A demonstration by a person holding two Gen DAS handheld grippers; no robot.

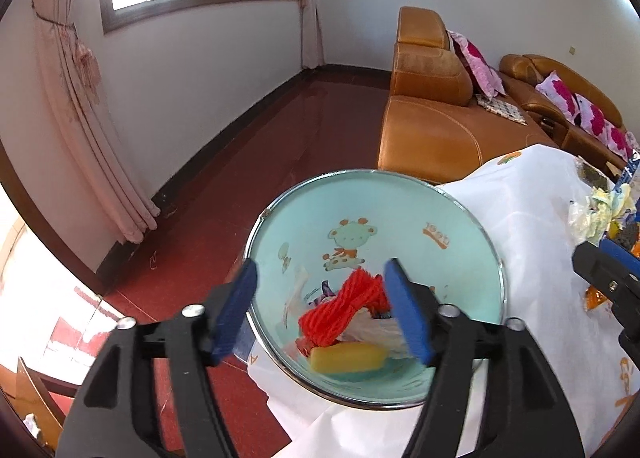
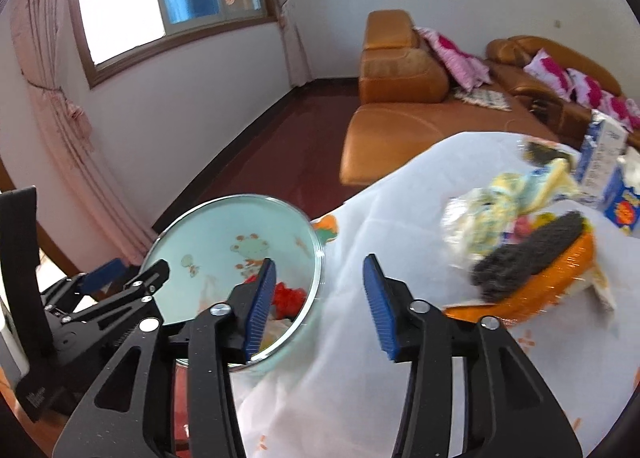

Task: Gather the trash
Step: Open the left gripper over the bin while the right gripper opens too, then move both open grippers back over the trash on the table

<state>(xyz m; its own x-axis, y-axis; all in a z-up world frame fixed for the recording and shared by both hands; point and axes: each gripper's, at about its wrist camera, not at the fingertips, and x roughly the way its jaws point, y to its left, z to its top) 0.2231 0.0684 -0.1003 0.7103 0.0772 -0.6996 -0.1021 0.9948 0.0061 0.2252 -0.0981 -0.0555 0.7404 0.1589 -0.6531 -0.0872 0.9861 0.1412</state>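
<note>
A light-blue bowl (image 1: pixel 400 218) with a cartoon print and a metal rim sits at the left edge of a table with a white cloth (image 1: pixel 532 218). In it lie a red net (image 1: pixel 348 306), a yellow piece (image 1: pixel 346 356) and white wrappers. My left gripper (image 1: pixel 320 310) is open, with its jaws either side of the bowl's near rim. My right gripper (image 2: pixel 320 306) is open and empty above the cloth, right of the bowl (image 2: pixel 224 226). A blurred pile of trash (image 2: pixel 516 218) lies on the cloth to the right: crumpled yellow-white wrappers, a dark scrubber (image 2: pixel 532 254) and an orange wrapper (image 2: pixel 560 278).
An orange leather sofa (image 1: pixel 432 130) with pink cushions stands beyond the table. Blue and white cartons (image 2: pixel 604 162) stand at the table's far right. The floor (image 1: pixel 260 178) is dark red, with a curtain and a window at the left.
</note>
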